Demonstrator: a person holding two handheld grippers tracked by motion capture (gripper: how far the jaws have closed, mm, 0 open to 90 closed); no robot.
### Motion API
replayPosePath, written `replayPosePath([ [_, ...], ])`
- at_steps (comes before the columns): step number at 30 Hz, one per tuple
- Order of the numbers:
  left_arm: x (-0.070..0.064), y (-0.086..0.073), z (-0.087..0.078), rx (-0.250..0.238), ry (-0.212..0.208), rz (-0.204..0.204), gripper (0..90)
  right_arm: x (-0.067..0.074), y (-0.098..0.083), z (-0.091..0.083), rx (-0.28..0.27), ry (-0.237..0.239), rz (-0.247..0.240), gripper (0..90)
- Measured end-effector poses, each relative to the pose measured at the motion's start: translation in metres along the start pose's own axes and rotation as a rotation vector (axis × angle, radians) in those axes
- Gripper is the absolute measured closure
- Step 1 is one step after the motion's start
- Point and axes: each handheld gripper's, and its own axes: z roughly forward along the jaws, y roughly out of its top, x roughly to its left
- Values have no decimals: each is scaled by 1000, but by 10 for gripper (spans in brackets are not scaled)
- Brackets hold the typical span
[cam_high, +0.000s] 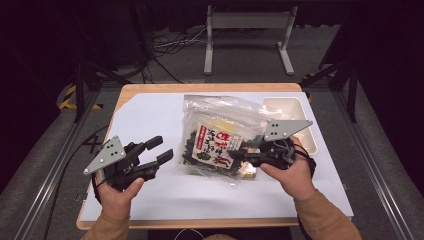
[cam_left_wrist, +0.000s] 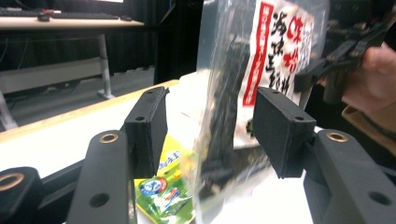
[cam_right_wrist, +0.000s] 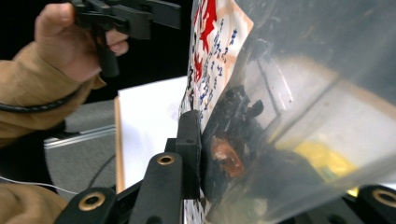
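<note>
A clear plastic bag (cam_high: 215, 131) holding a dark seaweed packet with a red and white label (cam_high: 218, 145) is lifted off the table at mid-right. My right gripper (cam_high: 239, 156) is shut on the bag's right side. In the right gripper view its left pad (cam_right_wrist: 189, 140) presses the film, and the bag (cam_right_wrist: 299, 93) hides the other jaw. My left gripper (cam_high: 161, 150) stands open just left of the bag. In the left gripper view the bag's edge (cam_left_wrist: 219, 93) hangs between the pads (cam_left_wrist: 149, 126), untouched. A green and yellow packet (cam_left_wrist: 163, 186) lies low by the bag's bottom.
White paper (cam_high: 150, 115) covers the wooden table (cam_high: 150, 89). A white tray (cam_high: 295, 120) sits at the back right, behind the right hand. A grey frame (cam_high: 247, 35) stands on the floor beyond the table. Dark rails run along both sides.
</note>
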Motion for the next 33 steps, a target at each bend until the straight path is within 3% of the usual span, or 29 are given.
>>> replayPosePath([
  [7, 8, -7, 2, 37, 32, 14, 449, -12, 9, -19, 31, -71, -18, 732],
  [16, 15, -15, 8, 91, 45, -1, 409, -28, 23, -44, 59, -162, -40, 733],
  [19, 20, -19, 12, 118, 33, -19, 390, -35, 28, -53, 67, -193, -42, 733],
  [26, 35, -31, 15, 158, 53, -59, 381, -46, 36, -67, 94, -270, -61, 733],
  [33, 45, -38, 14, 173, 79, -59, 368, -60, 37, -78, 105, -327, -63, 733],
])
